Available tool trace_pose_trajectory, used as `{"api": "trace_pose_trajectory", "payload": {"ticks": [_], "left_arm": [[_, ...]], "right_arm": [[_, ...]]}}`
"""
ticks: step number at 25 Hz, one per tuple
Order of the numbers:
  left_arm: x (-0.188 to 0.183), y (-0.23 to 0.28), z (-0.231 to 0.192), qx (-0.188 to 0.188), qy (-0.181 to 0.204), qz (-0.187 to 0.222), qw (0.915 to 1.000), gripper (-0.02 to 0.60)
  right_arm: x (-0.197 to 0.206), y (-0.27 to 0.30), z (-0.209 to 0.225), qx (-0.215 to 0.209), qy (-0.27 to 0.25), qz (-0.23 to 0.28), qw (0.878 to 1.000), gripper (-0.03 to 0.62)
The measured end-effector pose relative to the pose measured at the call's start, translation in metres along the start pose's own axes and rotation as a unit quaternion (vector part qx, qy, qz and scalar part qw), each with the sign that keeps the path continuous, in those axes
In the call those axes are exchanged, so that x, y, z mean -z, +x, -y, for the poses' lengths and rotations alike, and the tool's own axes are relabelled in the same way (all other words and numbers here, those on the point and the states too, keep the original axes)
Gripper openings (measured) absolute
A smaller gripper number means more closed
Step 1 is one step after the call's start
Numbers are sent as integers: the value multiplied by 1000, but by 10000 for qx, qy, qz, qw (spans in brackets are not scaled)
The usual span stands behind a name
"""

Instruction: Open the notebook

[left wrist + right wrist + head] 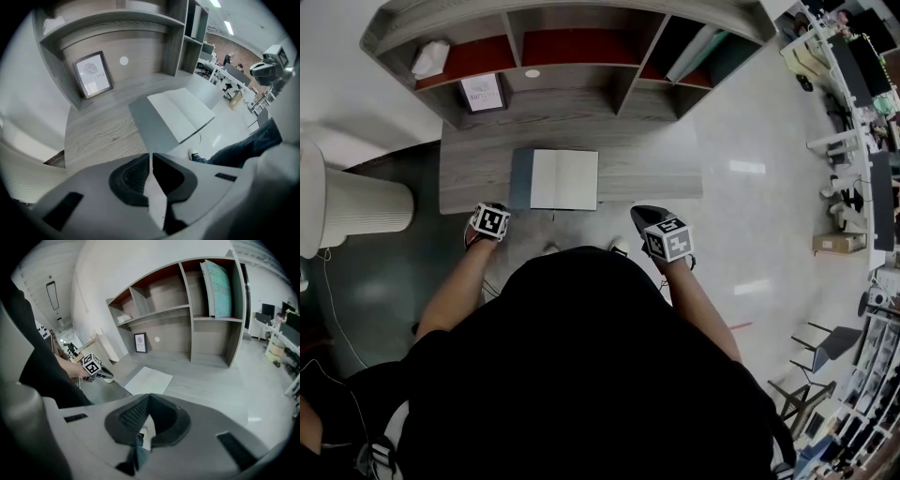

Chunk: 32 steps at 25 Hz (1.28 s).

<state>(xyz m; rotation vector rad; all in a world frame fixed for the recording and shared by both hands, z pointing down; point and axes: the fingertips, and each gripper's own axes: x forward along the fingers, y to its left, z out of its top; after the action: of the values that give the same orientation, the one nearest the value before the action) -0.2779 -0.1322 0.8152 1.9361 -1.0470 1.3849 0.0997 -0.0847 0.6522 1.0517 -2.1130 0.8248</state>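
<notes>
The notebook [564, 179] lies open and flat on the grey wooden desk [652, 169], close to the front edge. Its white pages face up, and its grey cover [520, 178] sticks out on the left side. The left gripper [151, 156] is squeezed closed with nothing in it; its two dark jaws meet at the tips. It hangs just in front of the desk, near the notebook's left corner, and does not touch it. The right gripper [149, 398] is squeezed closed too, and it holds nothing. It sits off to the right, past the front edge of the desk and well apart from the notebook. Behind the notebook, a small picture frame [483, 93] leans against the back wall under the shelves [581, 19]. A teal book [219, 286] leans inside one of the shelf boxes on the right. A crumpled white thing [429, 58] sits in the shelf box on the left. A tall white ribbed tub [358, 202] stands on the floor to the left of the desk.
</notes>
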Motion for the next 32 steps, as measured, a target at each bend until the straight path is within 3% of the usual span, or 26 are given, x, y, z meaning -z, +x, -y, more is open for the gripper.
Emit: {"api": "trace_pose_trajectory", "payload": {"ticks": [10, 19, 32], "left_arm": [[-66, -56, 4, 71, -475, 913, 9947, 21], [-129, -111, 28, 125, -211, 1659, 9858, 22], [-139, -110, 34, 142, -282, 1640, 9859, 21]], "right_arm": [[-56, -18, 8, -119, -253, 499, 9984, 0], [-95, -26, 8, -285, -389, 792, 9957, 0], [-106, -21, 27, -347, -185, 763, 9963, 0]]}}
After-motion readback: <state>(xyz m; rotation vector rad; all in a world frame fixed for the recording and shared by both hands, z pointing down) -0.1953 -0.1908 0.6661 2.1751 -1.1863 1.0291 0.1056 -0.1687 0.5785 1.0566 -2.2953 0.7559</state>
